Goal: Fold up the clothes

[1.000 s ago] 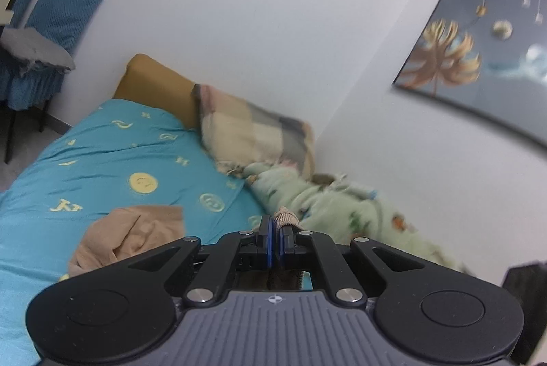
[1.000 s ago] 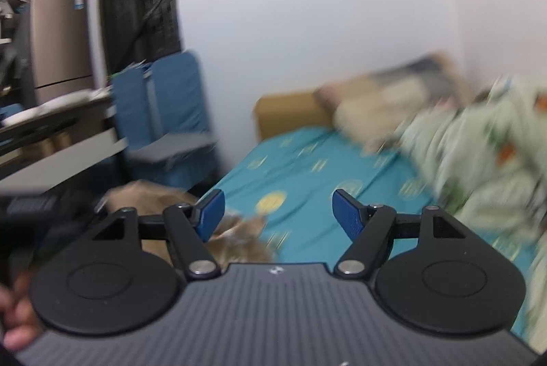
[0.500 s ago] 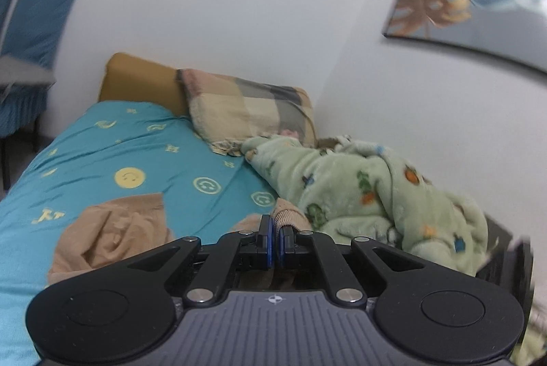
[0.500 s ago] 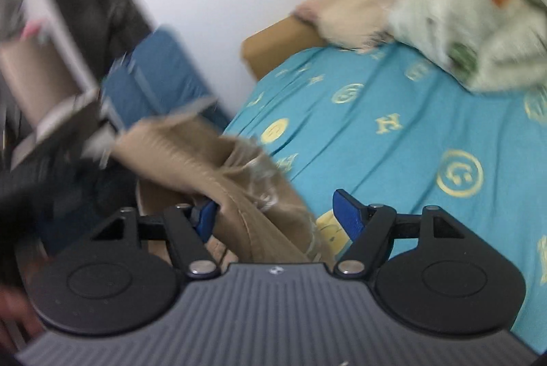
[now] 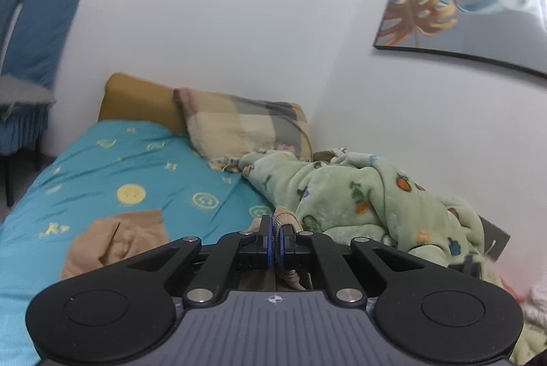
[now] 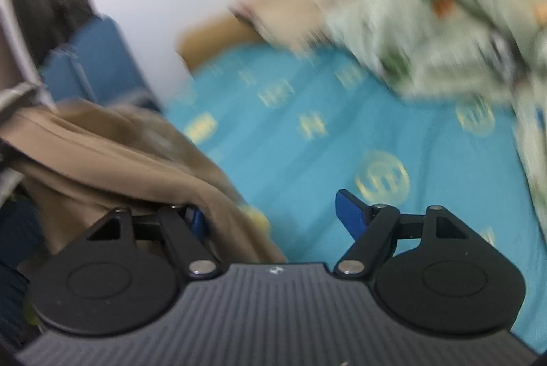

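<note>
A tan garment (image 5: 118,238) lies partly on the turquoise bed sheet (image 5: 112,171) at the lower left of the left wrist view. My left gripper (image 5: 275,234) is shut on a ribbed edge of that tan garment (image 5: 287,220), which pokes up between the blue pads. In the blurred right wrist view the tan garment (image 6: 112,157) hangs in folds at the left and drapes over the left blue fingertip (image 6: 196,219). My right gripper (image 6: 273,215) stands open over the sheet (image 6: 307,140), with cloth inside its left half.
A checked pillow (image 5: 246,130) and a mustard headboard cushion (image 5: 136,92) sit at the bed's far end. A crumpled green fleece blanket (image 5: 369,202) fills the bed's right side against the wall. A blue-covered chair (image 5: 30,58) stands left of the bed.
My right gripper has swung down and toward the tan garment, which now drapes over its left finger. The left gripper stays shut on the garment and has turned slightly right.
</note>
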`<state>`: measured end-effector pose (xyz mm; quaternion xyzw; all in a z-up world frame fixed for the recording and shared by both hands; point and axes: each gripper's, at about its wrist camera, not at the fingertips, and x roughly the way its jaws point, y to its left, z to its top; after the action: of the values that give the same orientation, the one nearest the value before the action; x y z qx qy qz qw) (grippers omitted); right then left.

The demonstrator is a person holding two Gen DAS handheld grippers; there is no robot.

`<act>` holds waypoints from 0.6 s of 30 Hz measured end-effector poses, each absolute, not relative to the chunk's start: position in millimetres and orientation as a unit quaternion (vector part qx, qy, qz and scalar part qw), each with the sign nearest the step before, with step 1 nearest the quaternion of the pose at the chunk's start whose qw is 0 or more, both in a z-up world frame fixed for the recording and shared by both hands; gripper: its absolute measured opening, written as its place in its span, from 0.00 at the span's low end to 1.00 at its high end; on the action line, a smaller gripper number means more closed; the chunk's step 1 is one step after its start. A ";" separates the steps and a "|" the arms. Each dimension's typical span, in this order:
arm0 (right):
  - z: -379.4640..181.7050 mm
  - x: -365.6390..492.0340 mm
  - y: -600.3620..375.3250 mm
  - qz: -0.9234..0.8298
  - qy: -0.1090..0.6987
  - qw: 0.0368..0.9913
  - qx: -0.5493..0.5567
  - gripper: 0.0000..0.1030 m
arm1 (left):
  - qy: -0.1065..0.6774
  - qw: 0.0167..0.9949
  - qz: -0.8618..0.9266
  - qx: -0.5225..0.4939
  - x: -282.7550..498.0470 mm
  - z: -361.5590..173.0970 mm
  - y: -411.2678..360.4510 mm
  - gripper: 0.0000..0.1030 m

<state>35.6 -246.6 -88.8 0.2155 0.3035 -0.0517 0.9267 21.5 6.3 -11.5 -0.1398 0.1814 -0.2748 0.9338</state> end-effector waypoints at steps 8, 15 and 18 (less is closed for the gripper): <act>-32.0 -8.2 -251.1 -0.102 0.131 0.974 0.155 0.78 | 0.225 0.915 -0.282 -0.178 18.6 -17.2 24.6 0.04; -0.5 -30.0 -237.4 -0.065 0.046 0.994 0.074 0.78 | 0.292 0.895 -0.291 -0.171 24.9 -39.6 14.1 0.12; 13.0 -39.3 -231.5 -0.049 0.010 0.998 0.039 0.78 | 0.309 0.894 -0.289 -0.149 25.6 -48.4 0.9 0.21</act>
<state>-39.3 -231.5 13.0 0.0391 0.0100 -0.0487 0.9980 25.6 0.9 -48.4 -0.1489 0.3087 -0.2889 0.8939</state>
